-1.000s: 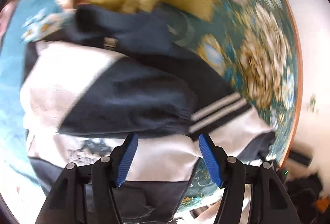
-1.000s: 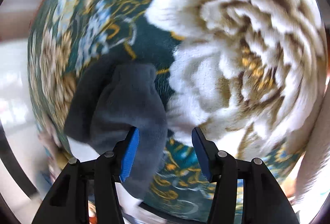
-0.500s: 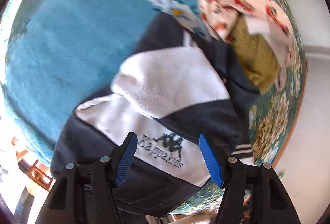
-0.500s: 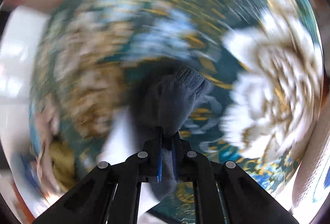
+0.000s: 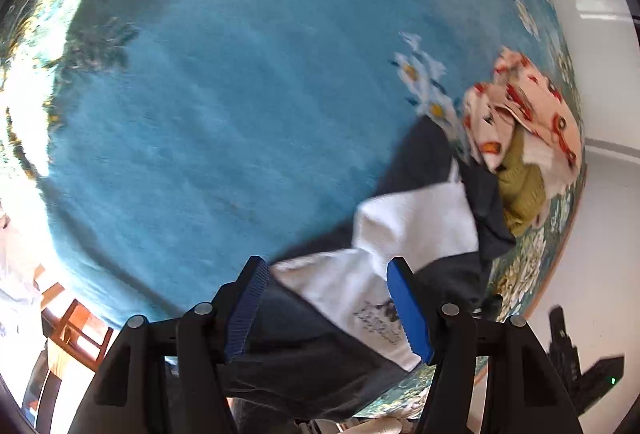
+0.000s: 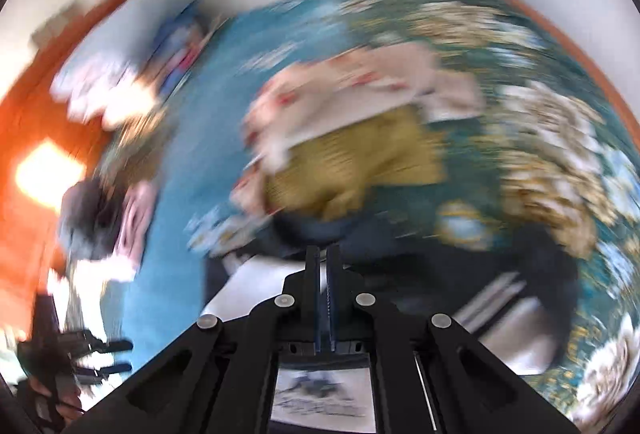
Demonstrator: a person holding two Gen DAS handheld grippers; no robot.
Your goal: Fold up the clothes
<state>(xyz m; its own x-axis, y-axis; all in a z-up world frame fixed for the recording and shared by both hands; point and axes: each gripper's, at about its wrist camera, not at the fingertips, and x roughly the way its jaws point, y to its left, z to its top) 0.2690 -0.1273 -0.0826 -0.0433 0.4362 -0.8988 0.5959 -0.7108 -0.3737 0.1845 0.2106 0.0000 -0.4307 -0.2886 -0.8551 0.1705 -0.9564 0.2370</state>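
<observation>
Teal floral rug [image 5: 224,122] on white floor [image 5: 600,234]; wooden chair [image 5: 76,322] at rug's edge

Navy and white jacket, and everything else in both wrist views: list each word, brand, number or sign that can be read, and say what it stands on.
No text can be read in either view.
Dark print with a logo on the white panel of the navy and white jacket, left wrist view: too blurred to read.
The same print below the right gripper: too blurred to read.
Patterned garment and rug: pictures only, no lettering.
</observation>
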